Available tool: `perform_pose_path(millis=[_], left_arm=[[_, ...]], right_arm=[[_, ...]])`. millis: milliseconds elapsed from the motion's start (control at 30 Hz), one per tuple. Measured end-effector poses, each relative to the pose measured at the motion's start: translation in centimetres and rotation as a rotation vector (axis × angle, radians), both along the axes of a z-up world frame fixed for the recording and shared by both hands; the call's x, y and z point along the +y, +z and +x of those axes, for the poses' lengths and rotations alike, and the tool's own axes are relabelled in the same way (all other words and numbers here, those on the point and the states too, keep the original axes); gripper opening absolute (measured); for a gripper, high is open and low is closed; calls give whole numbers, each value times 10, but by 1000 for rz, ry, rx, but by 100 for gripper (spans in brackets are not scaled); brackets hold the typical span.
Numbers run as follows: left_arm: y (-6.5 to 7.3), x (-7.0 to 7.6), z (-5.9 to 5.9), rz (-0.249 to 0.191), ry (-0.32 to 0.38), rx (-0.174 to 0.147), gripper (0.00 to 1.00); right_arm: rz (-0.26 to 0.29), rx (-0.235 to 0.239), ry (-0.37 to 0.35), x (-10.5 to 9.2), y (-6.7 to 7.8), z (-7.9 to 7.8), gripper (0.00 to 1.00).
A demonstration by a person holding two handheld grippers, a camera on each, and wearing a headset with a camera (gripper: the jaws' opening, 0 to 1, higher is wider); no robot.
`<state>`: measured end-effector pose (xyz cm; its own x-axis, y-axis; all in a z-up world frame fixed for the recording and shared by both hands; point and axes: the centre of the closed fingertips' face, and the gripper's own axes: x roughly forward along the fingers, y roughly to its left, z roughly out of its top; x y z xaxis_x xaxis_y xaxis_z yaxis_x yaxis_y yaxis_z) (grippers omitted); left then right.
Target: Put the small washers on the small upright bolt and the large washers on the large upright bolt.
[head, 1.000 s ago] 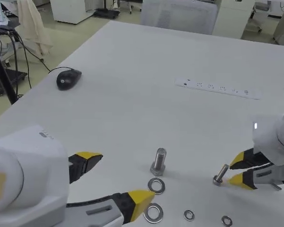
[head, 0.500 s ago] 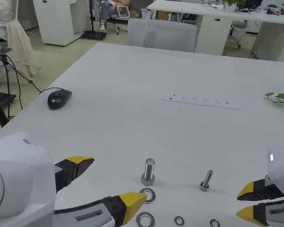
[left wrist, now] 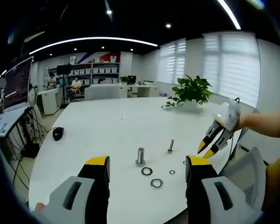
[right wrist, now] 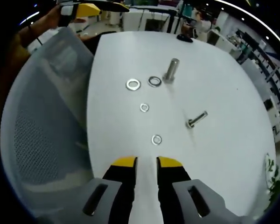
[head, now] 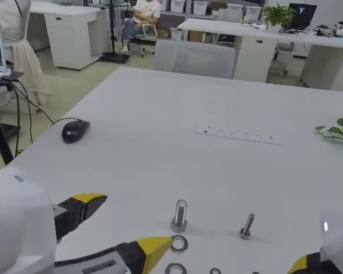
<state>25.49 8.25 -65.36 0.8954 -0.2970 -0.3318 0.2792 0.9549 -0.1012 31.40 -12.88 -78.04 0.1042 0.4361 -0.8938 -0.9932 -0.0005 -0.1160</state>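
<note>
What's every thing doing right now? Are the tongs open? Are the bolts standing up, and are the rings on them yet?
Left tongs: open wide, holding nothing.
Right tongs: open a little, holding nothing.
Large bolt: standing on its head, no washers on it.
Small bolt: standing on its head, no washers on it.
Large washers: both lying flat on the table.
Small washers: both lying flat on the table.

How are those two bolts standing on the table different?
The large bolt is thicker and taller than the small bolt. The large bolt stands straight, while the small bolt seems to lean slightly. A large washer lies right by the large bolt's base; the small bolt has none so close. Both are silver, stand head down and carry no washer yet.
</note>
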Motion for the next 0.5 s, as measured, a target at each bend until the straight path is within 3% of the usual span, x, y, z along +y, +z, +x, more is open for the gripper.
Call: perform_pose_path(millis=[167, 500], left_arm=[[1, 2, -2, -9, 12, -10, 66], [-5, 3, -2, -4, 17, 5, 65]], right_arm=[[-11, -2, 10, 2, 1, -2, 17], [-23, 6, 29, 4, -4, 1, 17]])
